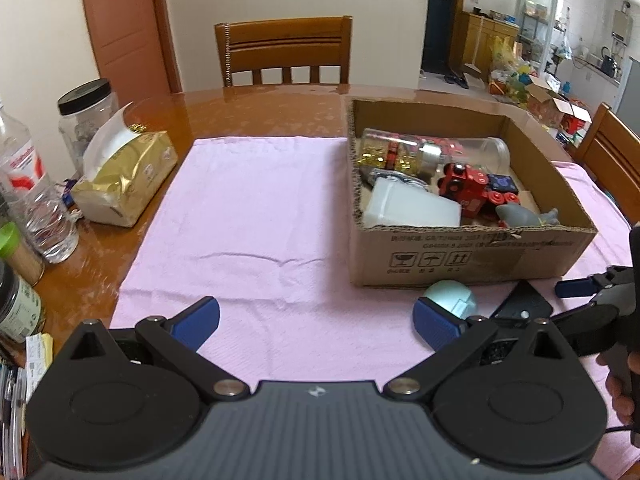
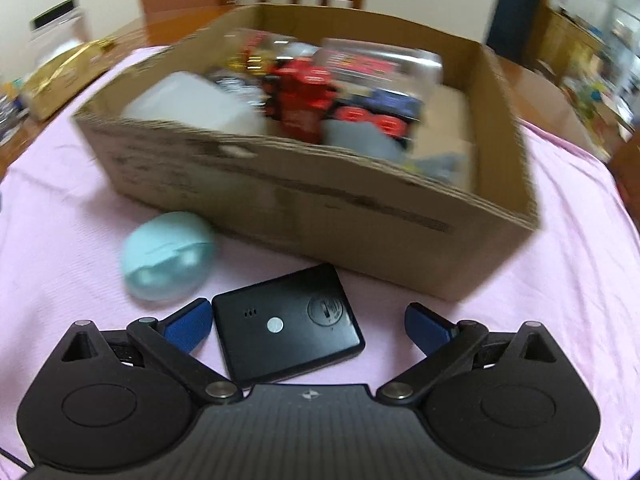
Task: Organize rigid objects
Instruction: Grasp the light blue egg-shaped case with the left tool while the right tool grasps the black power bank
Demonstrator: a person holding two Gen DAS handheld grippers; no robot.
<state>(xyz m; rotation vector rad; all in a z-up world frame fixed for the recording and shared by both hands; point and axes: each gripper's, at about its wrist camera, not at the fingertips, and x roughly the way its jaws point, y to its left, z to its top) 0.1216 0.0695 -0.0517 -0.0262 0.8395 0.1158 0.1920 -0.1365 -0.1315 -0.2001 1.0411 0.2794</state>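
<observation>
Most toys already lay inside the cardboard box (image 2: 304, 216); my right claw (image 2: 308, 326) gaped wide, empty, around the black device (image 2: 286, 330) before it, beside the mint case (image 2: 168, 256).

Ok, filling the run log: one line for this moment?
right gripper: open, around black device | left gripper: open, idle | mint case: beside cardboard box

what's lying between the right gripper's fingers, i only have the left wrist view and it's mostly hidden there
Observer: A flat black device on the pink cloth, between the open right gripper fingers.
Operator: is it touching the box
Observer: No, it lies just short of the cardboard box.
Operator: anything on its face
Observer: A small silver dot and a round cap.
Operator: and the mint case
Observer: The mint case sits to the device's left, apart from it.
</observation>
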